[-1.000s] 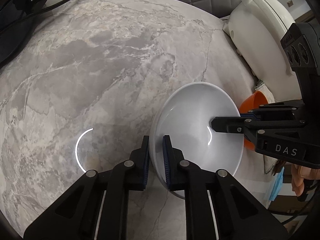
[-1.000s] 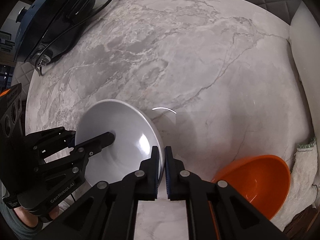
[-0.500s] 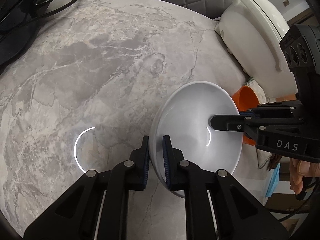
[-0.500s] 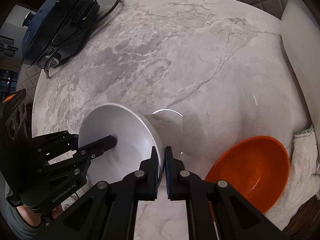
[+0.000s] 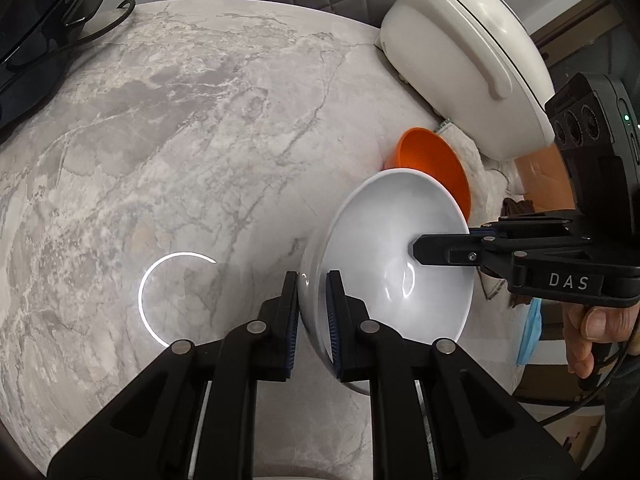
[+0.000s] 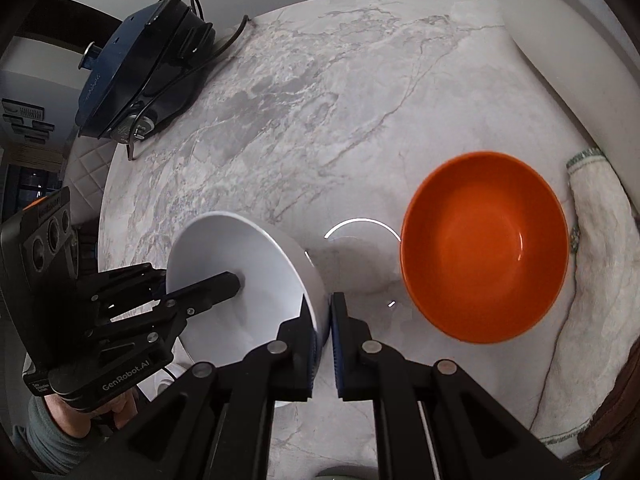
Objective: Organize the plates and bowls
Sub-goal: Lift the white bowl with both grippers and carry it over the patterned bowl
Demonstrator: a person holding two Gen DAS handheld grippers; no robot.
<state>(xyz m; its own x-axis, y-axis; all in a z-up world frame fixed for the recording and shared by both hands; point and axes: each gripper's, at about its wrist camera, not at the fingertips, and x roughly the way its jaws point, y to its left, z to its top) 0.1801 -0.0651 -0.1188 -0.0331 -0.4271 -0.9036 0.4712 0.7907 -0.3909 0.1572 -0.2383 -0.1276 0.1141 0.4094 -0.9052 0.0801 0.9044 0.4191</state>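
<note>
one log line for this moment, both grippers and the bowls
left gripper: shut on white bowl rim | right gripper: shut on opposite rim | bowl tilted | orange bowl: upright on table

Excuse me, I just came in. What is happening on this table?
A person is tidying bowls with two handheld grippers. Both the left gripper and the right gripper are shut on opposite rims of one tilted white ceramic bowl, held above the round grey marble table. An empty orange bowl sits on the table beside it, next to a white cloth.
</note>
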